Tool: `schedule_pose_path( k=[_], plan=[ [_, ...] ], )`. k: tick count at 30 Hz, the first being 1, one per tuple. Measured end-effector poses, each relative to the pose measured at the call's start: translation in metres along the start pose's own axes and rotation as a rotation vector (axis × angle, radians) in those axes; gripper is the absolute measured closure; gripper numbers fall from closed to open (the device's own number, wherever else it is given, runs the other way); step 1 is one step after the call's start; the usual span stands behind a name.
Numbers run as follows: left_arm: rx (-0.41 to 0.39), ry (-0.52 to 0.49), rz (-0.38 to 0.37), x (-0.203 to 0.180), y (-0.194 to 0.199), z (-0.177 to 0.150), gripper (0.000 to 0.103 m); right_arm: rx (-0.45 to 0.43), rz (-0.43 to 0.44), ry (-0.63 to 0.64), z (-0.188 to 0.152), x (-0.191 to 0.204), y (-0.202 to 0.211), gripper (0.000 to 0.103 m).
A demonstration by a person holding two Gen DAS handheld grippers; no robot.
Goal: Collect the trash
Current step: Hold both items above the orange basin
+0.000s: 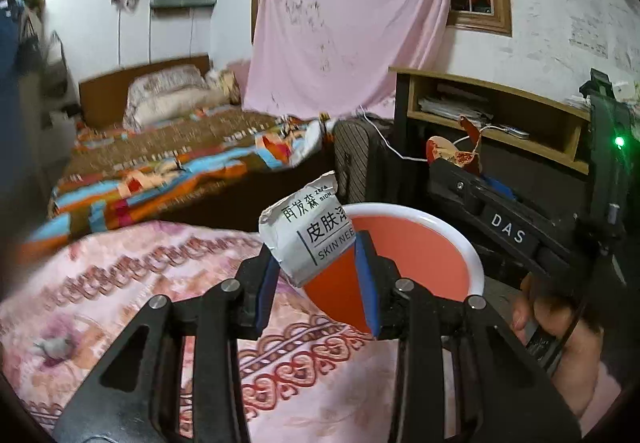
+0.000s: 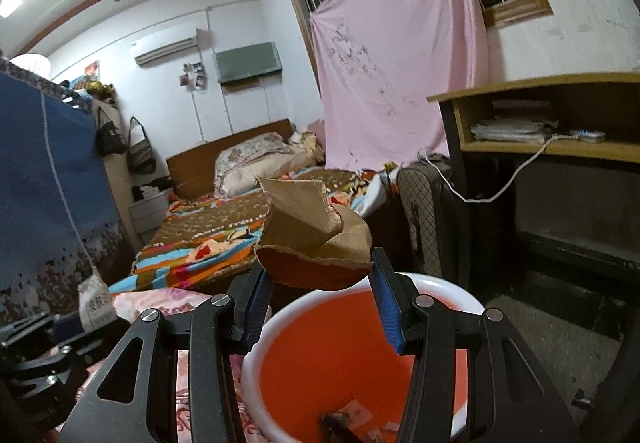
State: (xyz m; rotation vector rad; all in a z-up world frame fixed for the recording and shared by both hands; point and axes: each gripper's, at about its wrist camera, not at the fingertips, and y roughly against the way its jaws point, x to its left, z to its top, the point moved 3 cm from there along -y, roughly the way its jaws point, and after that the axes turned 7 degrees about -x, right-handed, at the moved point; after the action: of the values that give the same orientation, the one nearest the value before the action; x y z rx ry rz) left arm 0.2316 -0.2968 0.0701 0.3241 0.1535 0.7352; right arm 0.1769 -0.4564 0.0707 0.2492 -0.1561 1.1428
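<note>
— A cluttered bedroom: a bed (image 1: 160, 147) with a patchwork cover fills the left middle of the frame, a pink sheet (image 1: 348, 23) hangs over the window at the top, and a wooden desk (image 1: 492, 111) stands at the right. What's going on in the foreground?

— Trash collection, partway through. In the left wrist view the left gripper (image 1: 320, 275) is clamped on a crumpled white packet (image 1: 304, 239) with printed lettering, held at the near rim of an orange bin (image 1: 420, 255) with a white lip, just right of centre.

— And the other hand?

— In the right wrist view the right gripper (image 2: 320, 295) pinches a torn piece of brown cardboard (image 2: 312, 235), reddish on its underside, directly above the same bin (image 2: 360, 363), which fills the bottom centre. The person's hand (image 1: 560, 335) shows at the lower right of the left view, gripping that tool's handle.

— So how much is done?

— Some scraps already lie at the bottom of the bin, low in the right view. Both pieces are picked up and carried over but neither is dropped yet. I'd judge the release is what remains for these two. A small grey scrap (image 1: 54, 347) on the pink blanket (image 1: 120, 283), lower left, may be left to fetch; I can't tell what it is.
</note>
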Motion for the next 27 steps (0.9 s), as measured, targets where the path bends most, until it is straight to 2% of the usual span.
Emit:
schedule_pose_path(
  k=[13,27],
  plan=[
    [0.146,0.076,-0.047,-0.011,-0.036,-0.005,0.081,0.079,-0.045,-0.052,-0.008,-0.012,-0.008,0.057],
    [0.185,0.115,-0.064,-0.014,-0.046,-0.005,0.080,0.131,-0.061,-0.084,-0.013,-0.019,-0.014,0.057]
  ],
)
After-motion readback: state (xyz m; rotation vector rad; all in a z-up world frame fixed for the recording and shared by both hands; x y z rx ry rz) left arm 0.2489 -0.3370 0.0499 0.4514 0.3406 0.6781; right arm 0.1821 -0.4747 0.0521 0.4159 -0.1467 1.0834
